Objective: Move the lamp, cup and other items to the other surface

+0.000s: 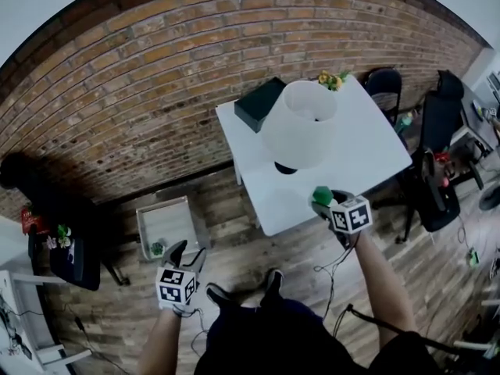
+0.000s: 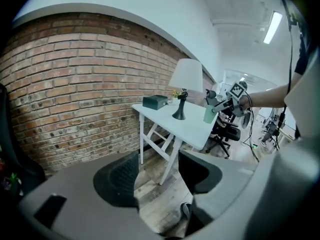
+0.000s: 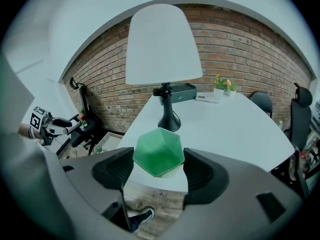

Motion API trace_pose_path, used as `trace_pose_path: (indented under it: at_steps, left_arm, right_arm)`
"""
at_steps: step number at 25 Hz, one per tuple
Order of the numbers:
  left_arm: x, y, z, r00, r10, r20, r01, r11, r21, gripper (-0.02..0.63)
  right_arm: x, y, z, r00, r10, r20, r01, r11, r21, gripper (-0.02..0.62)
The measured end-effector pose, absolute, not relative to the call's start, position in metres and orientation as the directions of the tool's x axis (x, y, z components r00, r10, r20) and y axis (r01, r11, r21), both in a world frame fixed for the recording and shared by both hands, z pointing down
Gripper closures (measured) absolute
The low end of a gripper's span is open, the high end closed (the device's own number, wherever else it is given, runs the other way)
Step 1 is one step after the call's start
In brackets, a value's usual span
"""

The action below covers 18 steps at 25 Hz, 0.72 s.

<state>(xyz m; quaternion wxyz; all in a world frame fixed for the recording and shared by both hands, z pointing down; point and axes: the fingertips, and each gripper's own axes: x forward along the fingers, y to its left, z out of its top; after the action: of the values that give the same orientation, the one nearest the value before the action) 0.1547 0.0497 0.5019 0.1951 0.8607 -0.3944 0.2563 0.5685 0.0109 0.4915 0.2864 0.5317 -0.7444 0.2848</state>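
One white table (image 1: pixel 367 155) — brick wall (image 1: pixel 156 76), seemingly planks (image 1: pixel 234 266)

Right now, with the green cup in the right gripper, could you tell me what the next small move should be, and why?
Probably keep the right gripper shut and carry the green cup off the white table toward the low tray table: it hangs at the table's edge, and the lamp stands there too.
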Motion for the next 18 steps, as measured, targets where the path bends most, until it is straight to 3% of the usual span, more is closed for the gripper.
trace_pose_path:
  at_steps: [8,18]
  left_arm:
    - [0.196,0.061,0.513,0.525,-0.585,0.618,-0.804,-0.579,0.136,0.36]
    - [0.216,0.075,0.53,0.517,-0.568,0.64,-0.81,-0.567,0.152,0.36]
  right_arm:
    - [0.639,-0.002,0.509,-0.264,-0.633,0.728,-0.963,0.217,-0.161,0.279]
    - [0.649,-0.004,0.54,-0.267,-0.615,0.742,-0.963,0.207,-0.174,0.275]
